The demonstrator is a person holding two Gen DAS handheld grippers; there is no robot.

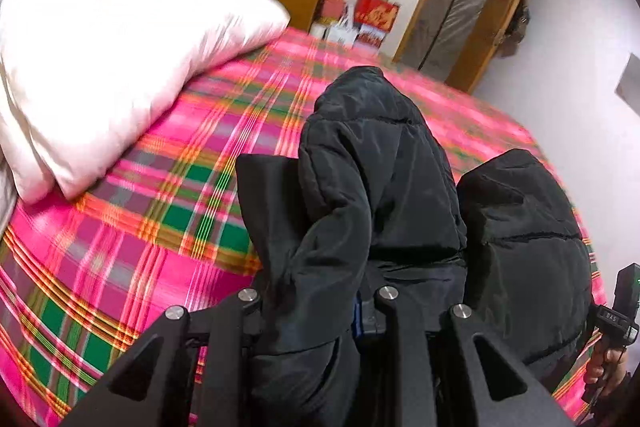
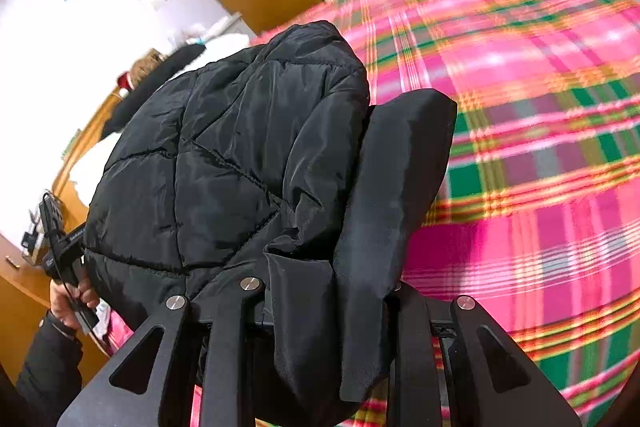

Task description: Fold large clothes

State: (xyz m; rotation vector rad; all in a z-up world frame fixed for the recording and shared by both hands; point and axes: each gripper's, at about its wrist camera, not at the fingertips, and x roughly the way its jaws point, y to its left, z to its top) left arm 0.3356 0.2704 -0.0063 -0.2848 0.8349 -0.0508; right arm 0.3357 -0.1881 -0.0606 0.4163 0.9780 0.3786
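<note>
while both tools are clamped on the black puffer jacket [image 1: 380,155], we carry it bunched above the plaid bed [image 1: 160,187]. our left tool [image 1: 320,227] pinches one padded part and our right tool [image 2: 320,195] another. no fold shows yet, we judge; the jacket is not yet laid flat, and every fold is left to do.

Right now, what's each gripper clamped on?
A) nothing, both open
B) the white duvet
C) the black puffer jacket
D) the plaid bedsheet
C: in each wrist view the black puffer jacket bunches up between the fingers of the left gripper and the right gripper, lifted above the plaid bedsheet.
</note>
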